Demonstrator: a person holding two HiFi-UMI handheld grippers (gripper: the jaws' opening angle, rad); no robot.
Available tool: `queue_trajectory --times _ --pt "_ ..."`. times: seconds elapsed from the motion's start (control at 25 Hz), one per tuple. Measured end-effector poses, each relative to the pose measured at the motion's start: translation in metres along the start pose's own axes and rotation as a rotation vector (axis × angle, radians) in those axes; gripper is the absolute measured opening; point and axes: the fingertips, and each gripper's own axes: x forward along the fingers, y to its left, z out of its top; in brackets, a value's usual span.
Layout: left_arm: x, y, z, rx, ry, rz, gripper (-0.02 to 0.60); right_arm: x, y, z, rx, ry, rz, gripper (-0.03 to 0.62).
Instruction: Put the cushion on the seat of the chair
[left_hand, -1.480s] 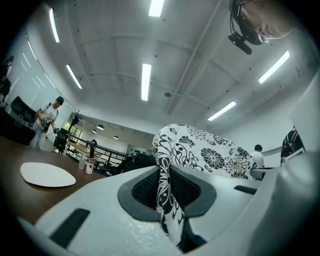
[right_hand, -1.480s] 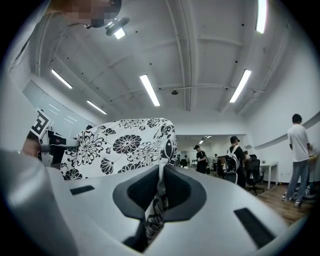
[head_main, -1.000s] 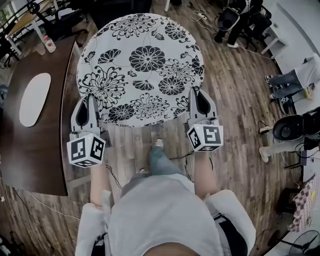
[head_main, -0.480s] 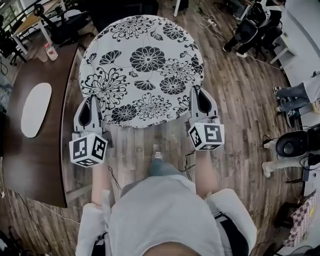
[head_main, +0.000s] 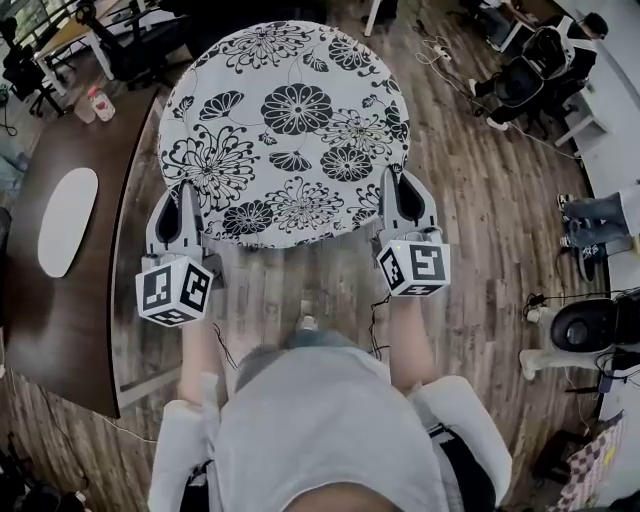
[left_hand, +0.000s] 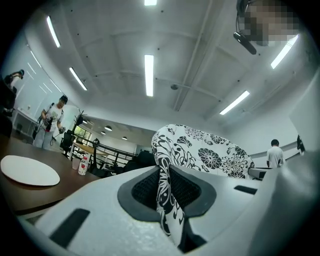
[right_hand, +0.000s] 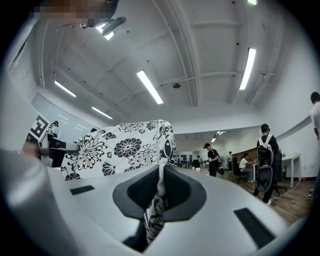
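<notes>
Floral cushion hangs above the wood floor, left gripper and right gripper both pinching its near edge.

A dark, curved table stood on the wooden floor. A white oval plate lay on it, and a small bottle stood near its far end.

The head view looks steeply down from above the person onto the cushion and the wooden floor. Each gripper view sits close behind its own jaws, facing roughly level with much ceiling above. All three views share the cushion.
</notes>
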Motion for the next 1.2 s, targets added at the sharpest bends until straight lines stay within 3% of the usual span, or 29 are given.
queue_trajectory --times 0.32,0.92,1.2 --pt "0.0 0.0 -0.002 -0.008 -0.002 0.016 0.043 0.005 -0.003 -0.001 0.001 -0.006 0.018 0.023" --pt "-0.002 -0.001 0.007 0.011 0.047 -0.014 0.043 -0.001 0.0 0.0 0.039 0.035 -0.026 0.024" --pt "-0.013 -0.011 0.014 0.015 0.052 0.002 0.043 -0.003 0.0 0.01 0.039 0.038 0.0 0.025"
